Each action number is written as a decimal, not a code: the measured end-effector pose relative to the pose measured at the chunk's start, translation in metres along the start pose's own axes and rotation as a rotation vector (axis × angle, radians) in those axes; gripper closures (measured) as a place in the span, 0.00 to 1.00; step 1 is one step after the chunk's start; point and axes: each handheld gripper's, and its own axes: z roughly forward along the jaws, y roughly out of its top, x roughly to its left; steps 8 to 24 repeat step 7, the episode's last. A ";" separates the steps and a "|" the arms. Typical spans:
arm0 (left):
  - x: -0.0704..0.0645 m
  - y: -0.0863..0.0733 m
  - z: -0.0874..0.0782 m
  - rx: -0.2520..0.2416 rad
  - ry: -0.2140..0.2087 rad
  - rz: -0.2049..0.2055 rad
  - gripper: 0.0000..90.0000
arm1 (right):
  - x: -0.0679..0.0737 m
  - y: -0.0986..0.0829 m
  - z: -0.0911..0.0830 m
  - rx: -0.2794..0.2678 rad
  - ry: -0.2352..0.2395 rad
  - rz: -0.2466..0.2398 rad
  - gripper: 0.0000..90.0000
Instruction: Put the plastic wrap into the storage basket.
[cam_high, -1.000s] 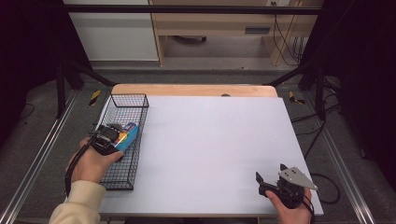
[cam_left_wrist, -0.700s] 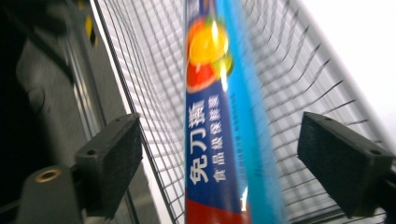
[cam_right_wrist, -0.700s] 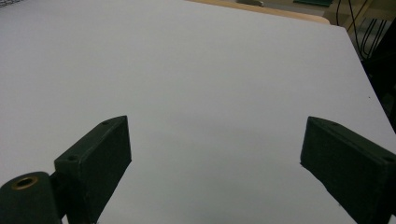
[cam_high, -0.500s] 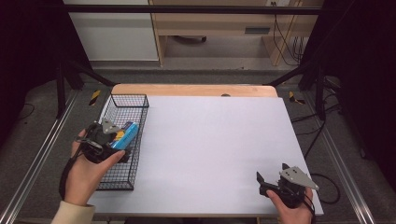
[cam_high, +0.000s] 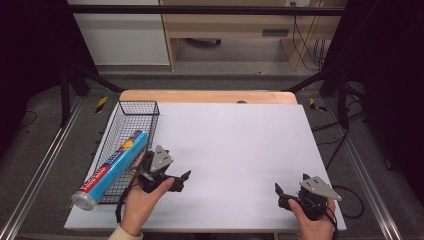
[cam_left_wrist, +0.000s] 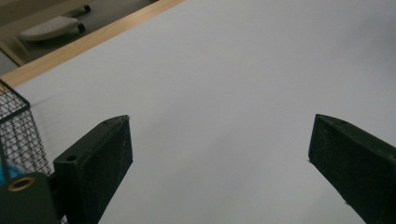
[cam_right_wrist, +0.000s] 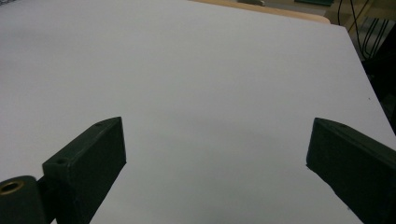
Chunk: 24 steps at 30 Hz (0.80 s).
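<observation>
Now the left gripper (cam_high: 176, 176) is hovering over the white table (cam_high: 240, 150) with its jaws wide apart, holding nothing. Beside it, a blue roll (cam_high: 111, 168) is lying in the wire basket (cam_high: 131, 116) (one end sticking out). The right gripper (cam_high: 286, 194) is gaping too.

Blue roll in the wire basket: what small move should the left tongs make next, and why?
Probably swing the left tongs back left toward the blue roll and close on its middle. They are open with nothing between the jaws and sit over the white tabletop beside the wire basket. The roll lies slanted, its near end sticking out over the basket's near edge, so it looks reachable.
</observation>
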 end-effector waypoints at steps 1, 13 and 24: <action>-0.003 -0.004 0.004 -0.002 -0.005 0.006 0.08 | 0.000 0.000 0.001 0.005 -0.002 0.008 0.06; -0.023 -0.028 0.015 -0.001 -0.054 0.021 0.08 | -0.001 0.000 0.002 0.004 -0.027 0.020 0.07; -0.023 -0.028 0.015 -0.001 -0.054 0.021 0.08 | -0.001 0.000 0.002 0.004 -0.027 0.020 0.07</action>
